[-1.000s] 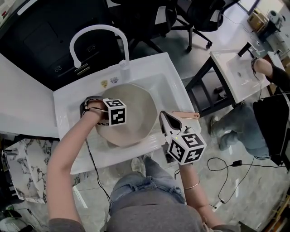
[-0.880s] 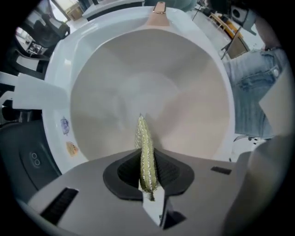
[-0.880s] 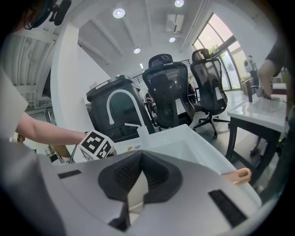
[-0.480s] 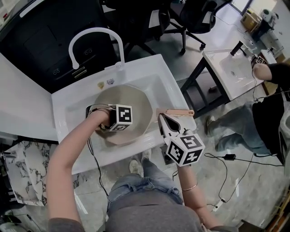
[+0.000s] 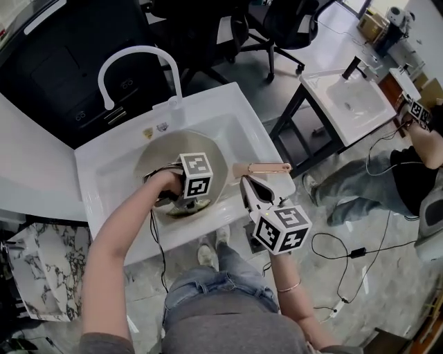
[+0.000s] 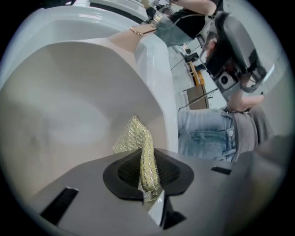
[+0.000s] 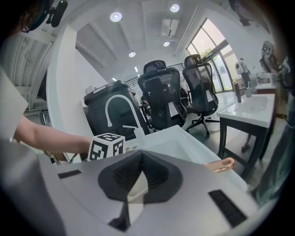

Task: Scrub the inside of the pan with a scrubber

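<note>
The left gripper (image 6: pixel 148 180) is clamped shut on the scrubber (image 6: pixel 138 145), a yellow-green mesh pad folded between the jaws, with its free end standing out beyond the tips. We find that free end against the pale inner wall of the pan (image 5: pixel 158 151), on the side nearest the person. The right gripper (image 7: pixel 140 157) has its jaws drawn together at the tips, with only a thin pale sliver showing between the pads further back. We see nothing clamped there. Its tips sit just beside the pan's handle (image 5: pixel 266 167), on the near side; we cannot tell whether they touch it.

The pan is round and beige and lies inside the white sink (image 5: pixel 90 169), below the arched white faucet (image 5: pixel 138 48). Its copper-coloured handle reaches across the sink's right rim. The person's left hand (image 5: pixel 165 185) holds the left gripper over the near-right part of the pan.

Beyond the sink we note a black unit (image 5: pixel 62 62) behind the faucet and black office chairs (image 5: pixel 291 21) further back. To the right a second white sink (image 5: pixel 349 100) stands on a black-legged frame, with another person in jeans (image 5: pixel 353 187) beside it. Cables (image 5: pixel 339 245) lie on the floor at the right, and a marbled slab (image 5: pixel 41 269) lies at the lower left.
</note>
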The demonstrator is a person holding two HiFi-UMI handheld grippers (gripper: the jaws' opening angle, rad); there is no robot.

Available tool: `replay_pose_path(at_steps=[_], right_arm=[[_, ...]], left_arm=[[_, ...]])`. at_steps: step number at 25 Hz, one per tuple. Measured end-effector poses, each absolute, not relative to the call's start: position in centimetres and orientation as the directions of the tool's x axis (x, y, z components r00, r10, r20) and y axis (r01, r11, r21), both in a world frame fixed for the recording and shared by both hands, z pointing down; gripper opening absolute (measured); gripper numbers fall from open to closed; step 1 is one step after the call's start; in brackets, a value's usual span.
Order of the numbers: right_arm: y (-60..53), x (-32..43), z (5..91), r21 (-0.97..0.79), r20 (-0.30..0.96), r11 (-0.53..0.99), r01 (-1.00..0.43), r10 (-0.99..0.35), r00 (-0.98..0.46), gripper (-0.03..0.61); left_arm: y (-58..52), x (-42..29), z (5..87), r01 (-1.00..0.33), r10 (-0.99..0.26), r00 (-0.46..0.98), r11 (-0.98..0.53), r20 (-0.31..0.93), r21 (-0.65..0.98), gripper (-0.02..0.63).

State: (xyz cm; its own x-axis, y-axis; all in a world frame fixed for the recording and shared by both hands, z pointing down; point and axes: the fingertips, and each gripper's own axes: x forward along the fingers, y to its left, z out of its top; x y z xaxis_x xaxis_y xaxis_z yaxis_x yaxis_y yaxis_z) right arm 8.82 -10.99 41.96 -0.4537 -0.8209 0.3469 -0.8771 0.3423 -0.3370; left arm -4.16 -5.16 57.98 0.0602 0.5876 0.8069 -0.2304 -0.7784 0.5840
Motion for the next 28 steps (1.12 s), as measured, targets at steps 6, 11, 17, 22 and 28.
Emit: replay_pose_path(at_steps=[6, 11, 17, 22, 28], right_arm=[[-10.9, 9.0, 42.3, -0.335, 0.364, 0.332, -0.882, -0.818, -0.446, 0.011], [-11.4, 8.9, 42.4, -0.334, 0.369, 0.336, -0.881, -0.813, -0.45, 0.011], [-12.7, 8.9, 42.7, -0.328, 0.376, 0.338, -0.882, -0.809, -0.451, 0.011], [-13.8, 8.8, 43.0, -0.328, 0.388, 0.338, -0.882, -0.803, -0.452, 0.011], [-14.7, 8.0, 43.1, -0.327, 0.393, 0.353, -0.876, -0.792, -0.466, 0.011]], left_arm=[[-7.7, 1.0, 57.5, -0.305, 0.546, 0.363, -0.696, 0.755, 0.65, 0.062], [-10.0, 3.3, 57.2, -0.366, 0.459, 0.564, -0.607, 0.687, 0.706, 0.063], [-13.4, 5.0, 56.5, -0.405, 0.284, 0.767, -0.481, 0.575, 0.778, 0.064], [-16.9, 5.6, 56.2, -0.449, 0.069, 0.854, -0.4, 0.515, 0.799, 0.066], [-20.7, 4.9, 56.4, -0.55, -0.209, 0.835, -0.347, 0.51, 0.759, 0.066]])
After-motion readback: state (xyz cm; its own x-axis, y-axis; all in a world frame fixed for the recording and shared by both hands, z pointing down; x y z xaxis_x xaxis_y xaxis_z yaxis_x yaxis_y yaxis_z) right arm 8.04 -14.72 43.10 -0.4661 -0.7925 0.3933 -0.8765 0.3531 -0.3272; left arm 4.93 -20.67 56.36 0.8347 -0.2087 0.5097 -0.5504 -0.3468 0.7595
